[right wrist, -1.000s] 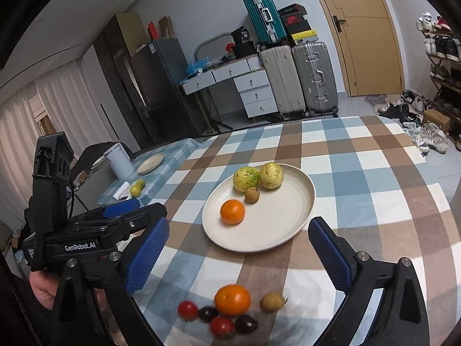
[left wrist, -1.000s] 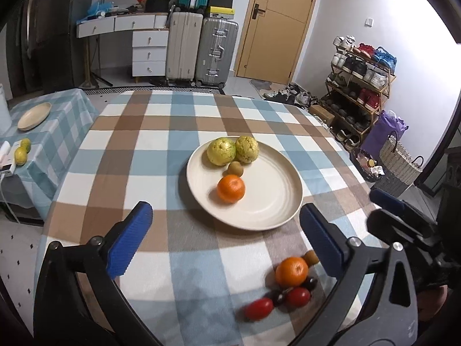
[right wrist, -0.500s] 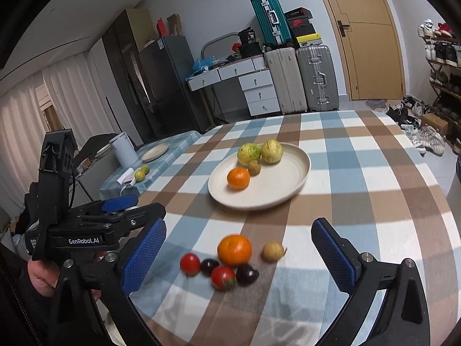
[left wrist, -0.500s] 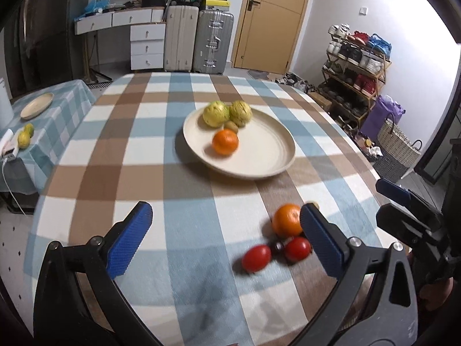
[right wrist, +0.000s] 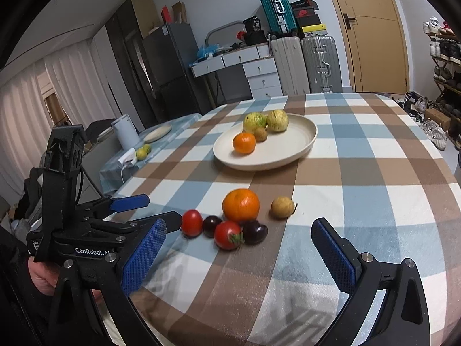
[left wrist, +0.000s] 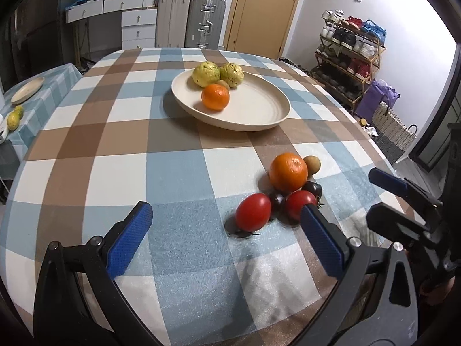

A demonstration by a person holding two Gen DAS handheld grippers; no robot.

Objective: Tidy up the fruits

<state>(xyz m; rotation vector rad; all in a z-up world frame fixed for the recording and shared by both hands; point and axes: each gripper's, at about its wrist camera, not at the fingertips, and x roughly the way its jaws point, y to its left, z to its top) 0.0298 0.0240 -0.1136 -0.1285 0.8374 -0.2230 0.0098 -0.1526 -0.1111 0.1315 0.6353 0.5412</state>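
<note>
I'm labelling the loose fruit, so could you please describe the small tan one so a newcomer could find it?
On the checked tablecloth, nearer the camera than the cream plate, lies a cluster of loose fruit. Its biggest piece is an orange. The small tan fruit sits just right of it in the right wrist view, the only pale brown piece, apart from the red tomatoes and dark fruits.

On the table [left wrist: 86, 150], a plate [left wrist: 259, 115] held four fruits. Nearer the table's edge sat an orange [left wrist: 288, 171], a small fruit [left wrist: 312, 162] just beside it, and tomatoes [left wrist: 253, 212] in front.
</note>
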